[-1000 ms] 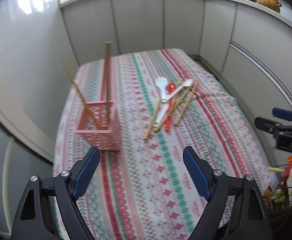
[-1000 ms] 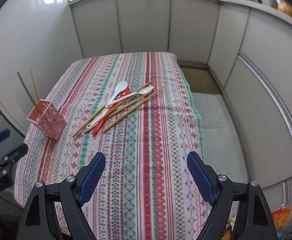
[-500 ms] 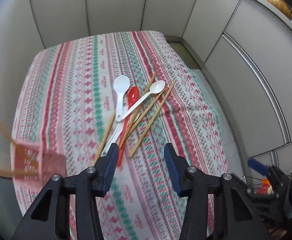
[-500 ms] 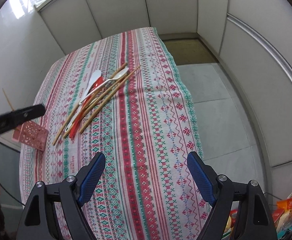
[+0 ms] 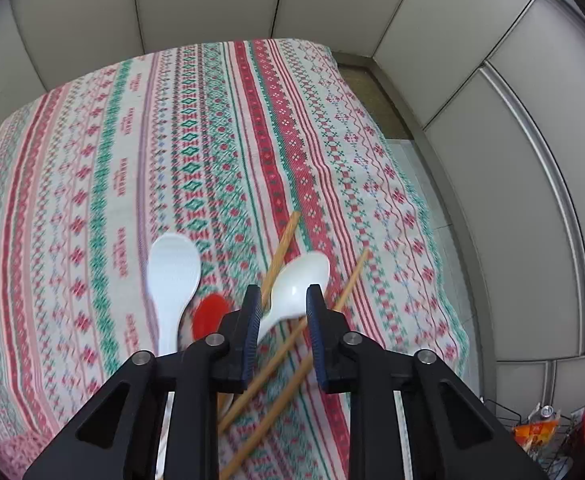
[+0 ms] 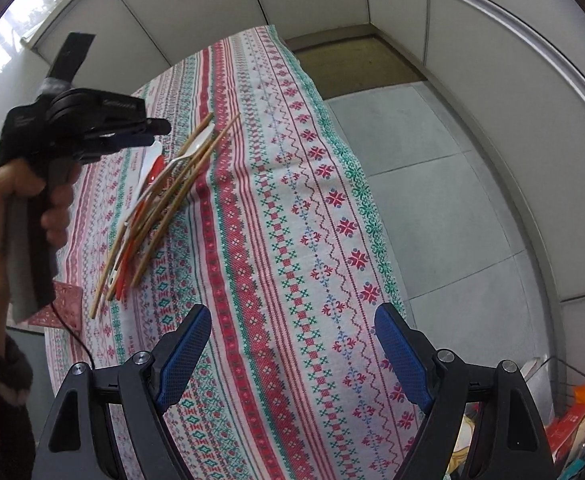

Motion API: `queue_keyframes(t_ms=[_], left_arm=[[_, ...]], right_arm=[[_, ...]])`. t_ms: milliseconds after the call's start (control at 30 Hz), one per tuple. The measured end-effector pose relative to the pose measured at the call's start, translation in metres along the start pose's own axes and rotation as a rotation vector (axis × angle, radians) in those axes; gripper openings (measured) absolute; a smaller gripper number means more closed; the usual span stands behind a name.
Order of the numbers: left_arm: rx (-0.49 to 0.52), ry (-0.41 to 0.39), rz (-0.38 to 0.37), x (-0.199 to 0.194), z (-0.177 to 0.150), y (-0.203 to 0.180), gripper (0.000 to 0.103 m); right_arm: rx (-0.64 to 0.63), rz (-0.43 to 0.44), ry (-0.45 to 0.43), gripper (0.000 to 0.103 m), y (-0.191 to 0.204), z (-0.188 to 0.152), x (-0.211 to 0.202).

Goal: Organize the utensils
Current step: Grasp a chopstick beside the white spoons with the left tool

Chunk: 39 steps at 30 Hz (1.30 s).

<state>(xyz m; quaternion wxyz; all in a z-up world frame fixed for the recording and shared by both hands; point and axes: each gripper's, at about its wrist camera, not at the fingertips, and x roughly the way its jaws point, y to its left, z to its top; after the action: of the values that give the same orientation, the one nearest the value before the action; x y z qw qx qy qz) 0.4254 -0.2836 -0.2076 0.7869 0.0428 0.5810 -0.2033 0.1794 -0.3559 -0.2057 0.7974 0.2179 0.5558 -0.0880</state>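
On striped tablecloth (image 5: 196, 128), heaped utensils (image 6: 164, 184)

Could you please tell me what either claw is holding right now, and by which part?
Nothing is held. The left claw is open around the small white plastic spoon, not gripping it; the right claw is open.

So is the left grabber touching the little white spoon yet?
Cannot tell. Left wrist view: the little white spoon shows between the left gripper's fingers, but blur hides any gap.
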Motion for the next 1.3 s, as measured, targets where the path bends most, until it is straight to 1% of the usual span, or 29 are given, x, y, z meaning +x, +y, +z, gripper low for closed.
queue_keyframes(t_ms=[100,200,267,367,400,467,533,567,700,833,900,967,1033,1133,1300], left_arm=[[0.015,0.013,0.008,0.021,0.013,-0.006,0.02],[0.034,0.024,0.032,0.039,0.021,-0.01,0.018],[0.031,0.036,0.048,0.052,0.026,-0.008,0.017],[0.023,0.055,0.051,0.065,0.027,-0.004,0.014],[0.024,0.041,0.051,0.065,0.027,-0.003,0.013],[0.034,0.042,0.053,0.066,0.026,-0.003,0.01],[0.033,0.032,0.072,0.061,0.023,-0.001,0.007],[0.029,0.024,0.063,0.057,0.022,0.001,0.007],[0.031,-0.014,0.071,0.029,0.014,0.004,0.007],[0.042,-0.063,0.073,-0.015,0.0,0.005,0.007],[0.065,-0.086,0.079,-0.041,-0.014,-0.002,0.007],[0.083,-0.127,0.067,-0.067,-0.029,-0.007,0.007],[0.103,-0.149,0.039,-0.092,-0.046,-0.011,0.007],[0.125,-0.192,0.018,-0.125,-0.072,-0.015,0.007],[0.158,-0.248,0.001,-0.176,-0.135,-0.015,0.007]], right_arm=[[0.005,0.007,0.005,0.085,-0.001,0.005,0.004],[0.002,0.004,0.008,0.085,-0.001,0.008,0.009],[0.004,0.0,0.015,0.085,-0.002,0.01,0.013],[0.011,-0.012,0.025,0.085,-0.007,0.012,0.017],[0.016,-0.018,0.026,0.085,-0.009,0.013,0.018],[0.032,-0.026,0.027,0.085,-0.013,0.014,0.02],[0.045,-0.026,0.028,0.085,-0.015,0.015,0.021],[0.053,-0.024,0.028,0.085,-0.016,0.016,0.021],[0.066,-0.013,0.022,0.085,-0.017,0.02,0.019],[0.082,0.003,0.01,0.085,-0.019,0.023,0.015],[0.097,0.016,0.007,0.085,-0.021,0.024,0.014],[0.114,0.028,0.005,0.085,-0.022,0.024,0.012],[0.13,0.042,0.003,0.085,-0.022,0.025,0.011],[0.149,0.065,-0.015,0.085,-0.02,0.027,0.007],[0.123,0.087,-0.043,0.085,-0.007,0.033,0.004]])
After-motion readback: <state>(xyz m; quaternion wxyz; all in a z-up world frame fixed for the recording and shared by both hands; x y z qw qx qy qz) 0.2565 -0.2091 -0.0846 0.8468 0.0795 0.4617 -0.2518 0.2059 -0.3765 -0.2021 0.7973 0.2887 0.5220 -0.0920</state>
